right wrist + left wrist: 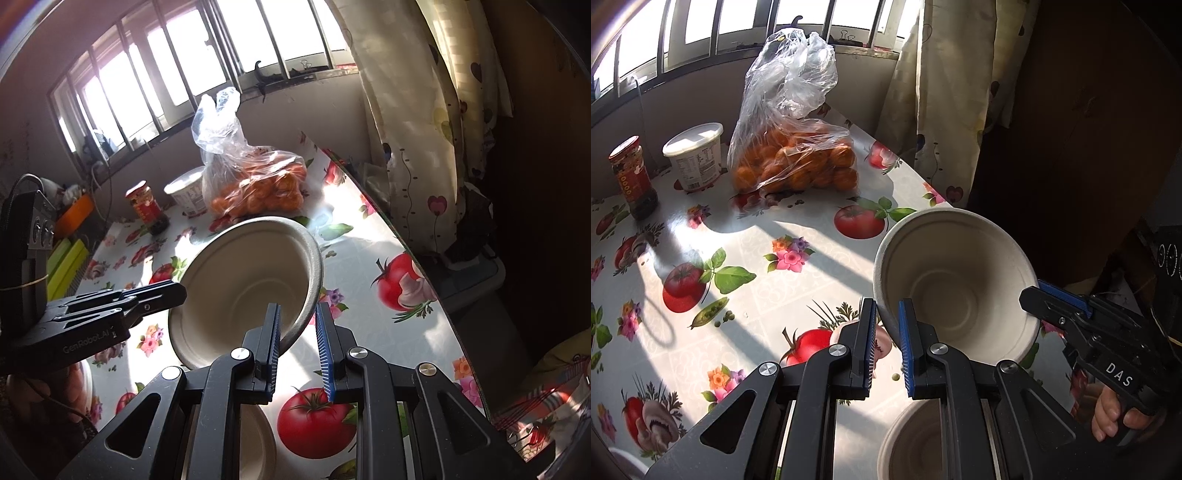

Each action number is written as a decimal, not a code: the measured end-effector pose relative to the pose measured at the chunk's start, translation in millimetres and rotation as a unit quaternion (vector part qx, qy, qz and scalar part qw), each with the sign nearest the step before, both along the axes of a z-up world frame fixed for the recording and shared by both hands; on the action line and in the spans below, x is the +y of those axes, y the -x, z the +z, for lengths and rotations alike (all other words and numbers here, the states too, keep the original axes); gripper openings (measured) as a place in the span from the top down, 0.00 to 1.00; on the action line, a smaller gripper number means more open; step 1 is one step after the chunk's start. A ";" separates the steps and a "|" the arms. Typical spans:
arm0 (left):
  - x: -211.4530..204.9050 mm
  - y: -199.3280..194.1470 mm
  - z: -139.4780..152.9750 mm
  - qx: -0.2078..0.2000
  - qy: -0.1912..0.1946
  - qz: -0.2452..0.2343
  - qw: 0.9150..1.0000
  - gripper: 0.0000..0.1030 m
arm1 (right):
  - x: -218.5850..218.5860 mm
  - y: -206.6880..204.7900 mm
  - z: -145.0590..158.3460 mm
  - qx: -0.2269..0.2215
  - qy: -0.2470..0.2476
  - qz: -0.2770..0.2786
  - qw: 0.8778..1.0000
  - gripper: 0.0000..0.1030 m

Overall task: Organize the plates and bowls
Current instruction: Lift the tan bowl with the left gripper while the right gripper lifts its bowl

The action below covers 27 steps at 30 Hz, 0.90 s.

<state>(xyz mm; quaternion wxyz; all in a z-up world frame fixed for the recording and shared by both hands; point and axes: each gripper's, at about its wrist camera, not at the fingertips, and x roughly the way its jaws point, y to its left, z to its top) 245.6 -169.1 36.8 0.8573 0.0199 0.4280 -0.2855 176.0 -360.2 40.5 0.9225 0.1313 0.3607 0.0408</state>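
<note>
Bowl (955, 284) rim hidden between fingers (866, 343)

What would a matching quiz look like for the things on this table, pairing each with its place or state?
Things:
1. paper bowl
2. bag of oranges
3. red-labelled jar
4. white tub

Places or states:
A. lying on the tablecloth, clear plastic bunched at the top
B. tilted above the table, rim pinched on opposite sides by the left gripper and the right gripper
C. upright between the jar and the oranges, lid on
D. upright at the far left, near the wall

Pairs: 1-B, 2-A, 3-D, 4-C
</note>
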 end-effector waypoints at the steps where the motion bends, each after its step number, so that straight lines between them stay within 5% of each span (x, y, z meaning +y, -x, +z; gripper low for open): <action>1: 1.2 1.6 0.7 0.001 0.000 0.001 1.000 0.87 | 1.4 2.3 0.8 0.000 0.000 0.001 1.000 0.82; 27: 29.8 51.4 8.5 -0.007 0.016 0.006 1.000 0.87 | 28.5 56.7 13.3 -0.018 0.002 0.003 1.000 0.82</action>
